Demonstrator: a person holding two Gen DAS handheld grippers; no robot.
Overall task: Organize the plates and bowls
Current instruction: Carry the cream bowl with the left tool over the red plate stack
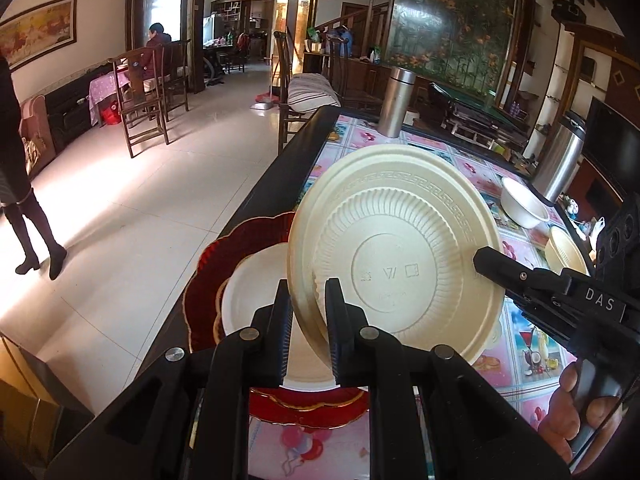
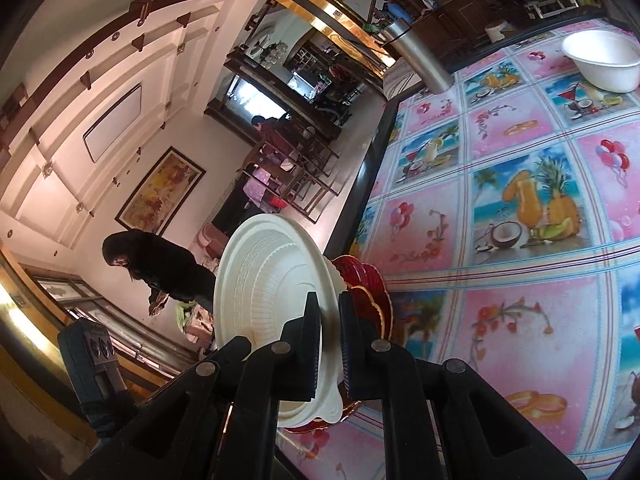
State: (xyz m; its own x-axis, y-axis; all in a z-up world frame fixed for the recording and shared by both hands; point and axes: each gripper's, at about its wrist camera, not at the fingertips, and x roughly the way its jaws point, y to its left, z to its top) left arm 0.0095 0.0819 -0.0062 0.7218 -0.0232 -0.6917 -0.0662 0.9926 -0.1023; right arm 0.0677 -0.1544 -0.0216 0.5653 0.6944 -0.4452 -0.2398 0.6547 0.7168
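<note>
Now both grippers, left (image 1: 308, 312) and right (image 2: 329, 334), pinch the cream plate (image 1: 400, 256) above the stack (image 1: 240, 296) at the table's edge (image 1: 280, 168); next, lower it level.

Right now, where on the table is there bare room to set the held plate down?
Free: the patterned cloth between the red plate and the white bowl. Crowded: the red plate already carries a white plate, and the far corner holds the bowl beside a steel flask.

A home's dining room; wooden chairs (image 1: 140, 92), framed painting (image 1: 36, 36), patterned tablecloth (image 2: 500, 184)
</note>
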